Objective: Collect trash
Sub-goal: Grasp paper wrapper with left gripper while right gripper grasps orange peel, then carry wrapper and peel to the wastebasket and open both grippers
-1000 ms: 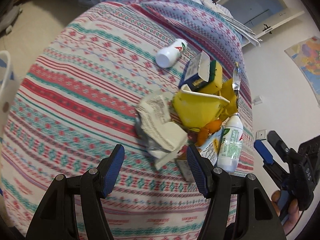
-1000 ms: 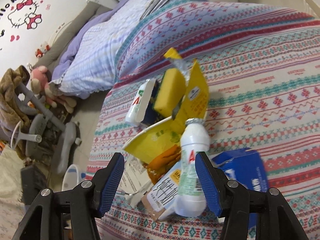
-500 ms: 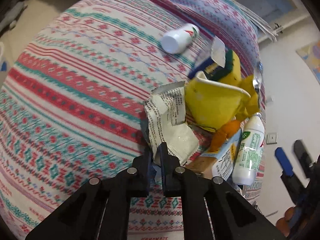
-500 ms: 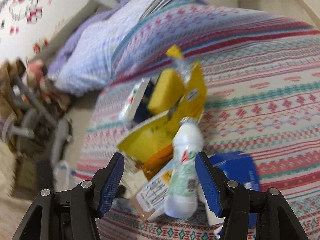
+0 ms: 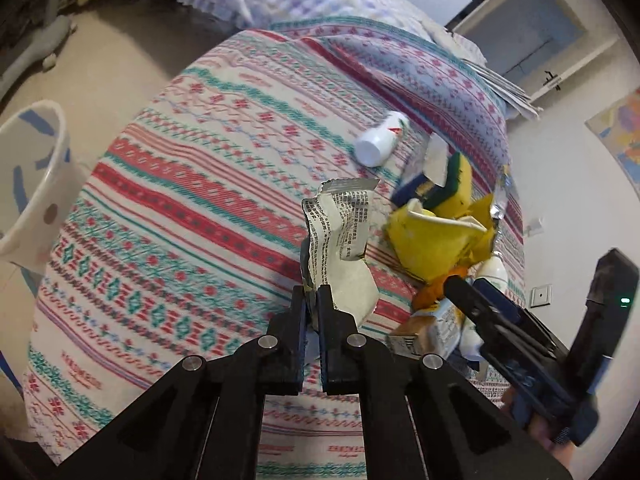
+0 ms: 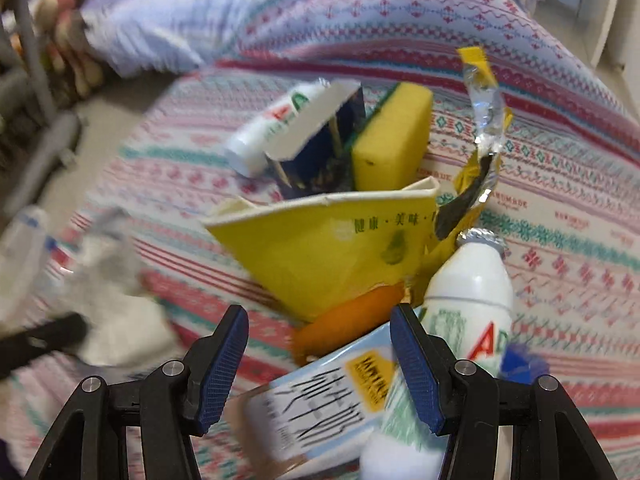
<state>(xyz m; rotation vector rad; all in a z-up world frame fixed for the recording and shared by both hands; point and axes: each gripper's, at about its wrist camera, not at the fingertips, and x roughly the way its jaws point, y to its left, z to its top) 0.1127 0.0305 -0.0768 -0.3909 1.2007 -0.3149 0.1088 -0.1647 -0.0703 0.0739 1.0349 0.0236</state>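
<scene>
Left wrist view: left gripper (image 5: 313, 300), spread a second before, now clamped on wrapper (image 5: 340, 240), lifted off bedspread (image 5: 180, 220). Bin (image 5: 32, 184) at 9 o'clock. Right gripper (image 6: 318, 356) spread, advanced on carton (image 6: 320, 400). First pickup judged secured.

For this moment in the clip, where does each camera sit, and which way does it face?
Left wrist: on the left tongs, facing across the patterned bedspread; shut on a crumpled wrapper; the right tongs show at right.
Right wrist: on the right tongs, open, facing the trash pile.
Shared: yellow carton, yellow sponge, wrapper.
</scene>
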